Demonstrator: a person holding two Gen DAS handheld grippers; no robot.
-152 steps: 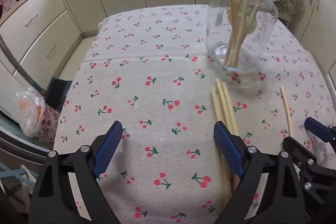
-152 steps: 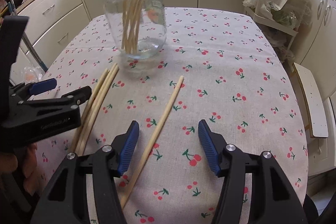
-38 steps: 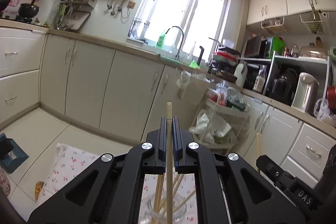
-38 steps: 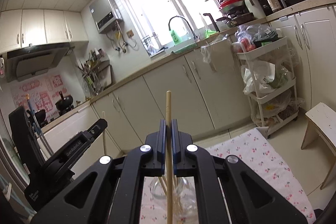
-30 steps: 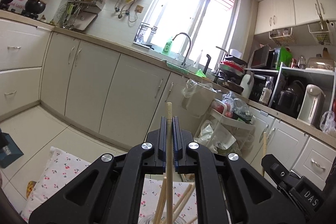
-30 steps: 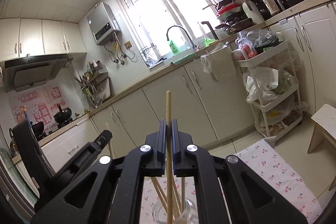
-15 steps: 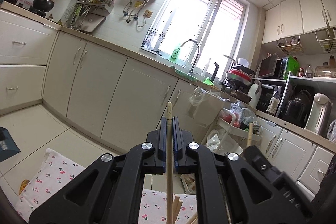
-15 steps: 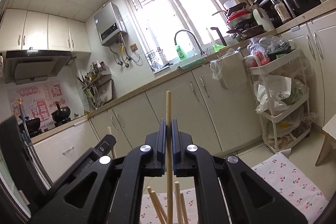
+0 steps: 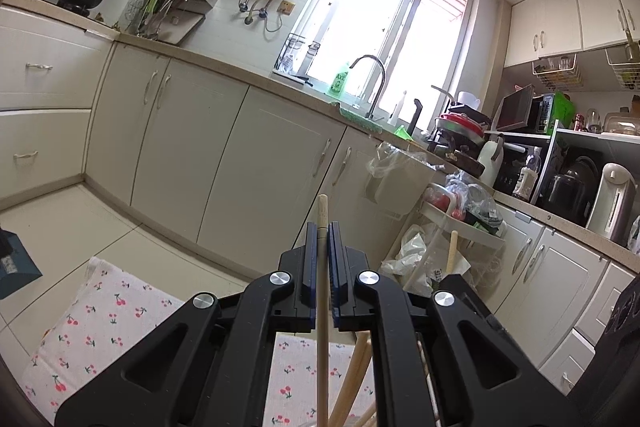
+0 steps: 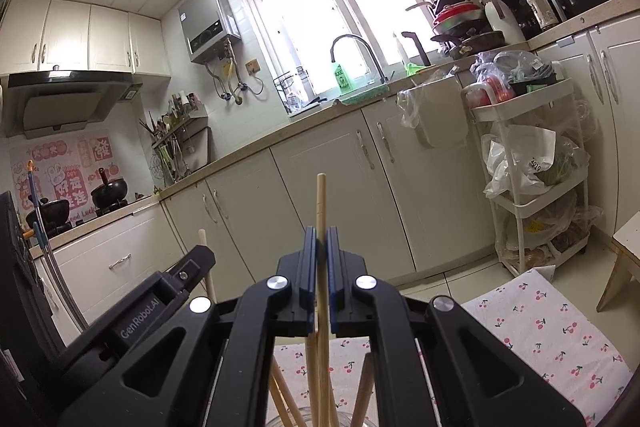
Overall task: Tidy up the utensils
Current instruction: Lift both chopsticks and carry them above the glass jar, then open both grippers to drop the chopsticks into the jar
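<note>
Below both grippers, glass jar [image 10: 320, 421] rim holding leaning chopsticks [image 10: 362, 393], each gripper's jaws clamped on one upright chopstick [image 9: 322, 227]

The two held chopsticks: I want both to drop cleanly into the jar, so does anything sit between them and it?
Only the chopsticks already standing in the jar. They fan out just beneath the right gripper and its chopstick, and below the left gripper holding its chopstick. The jar's mouth barely shows.

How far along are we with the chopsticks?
Done: several chopsticks already stand in the jar. In hand: the left tongs and right tongs each clamp one upright chopstick above them. Left: release both; the table below is hidden.
</note>
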